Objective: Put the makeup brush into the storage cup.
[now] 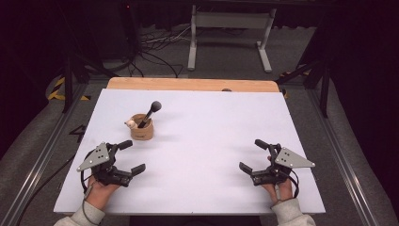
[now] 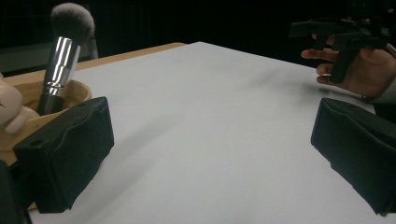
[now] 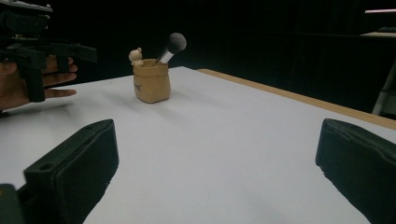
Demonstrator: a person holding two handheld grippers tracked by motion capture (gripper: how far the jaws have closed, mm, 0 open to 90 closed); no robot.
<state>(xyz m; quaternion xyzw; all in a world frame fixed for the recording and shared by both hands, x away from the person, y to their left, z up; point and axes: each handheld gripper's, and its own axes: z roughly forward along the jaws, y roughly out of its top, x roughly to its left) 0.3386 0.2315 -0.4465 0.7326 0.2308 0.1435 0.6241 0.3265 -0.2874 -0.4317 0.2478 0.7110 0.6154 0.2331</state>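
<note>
High view: fluffy round-headed brush (image 1: 153, 110) leaning in tan cup (image 1: 141, 127).

I see my left gripper (image 1: 128, 157) near the wooden cup (image 1: 141, 127) (brush (image 1: 151, 111) leaning inside), right gripper (image 1: 254, 155) well apart, both gaping.

Bright light is shining down on the white table (image 1: 197, 155), while the room around it is staying very dark. The wooden cup (image 1: 141, 127) is casting a soft shadow to its right. In both gripper views the near black jaws are looking blurry, and the brush handle (image 2: 58, 65) is gleaming.
</note>
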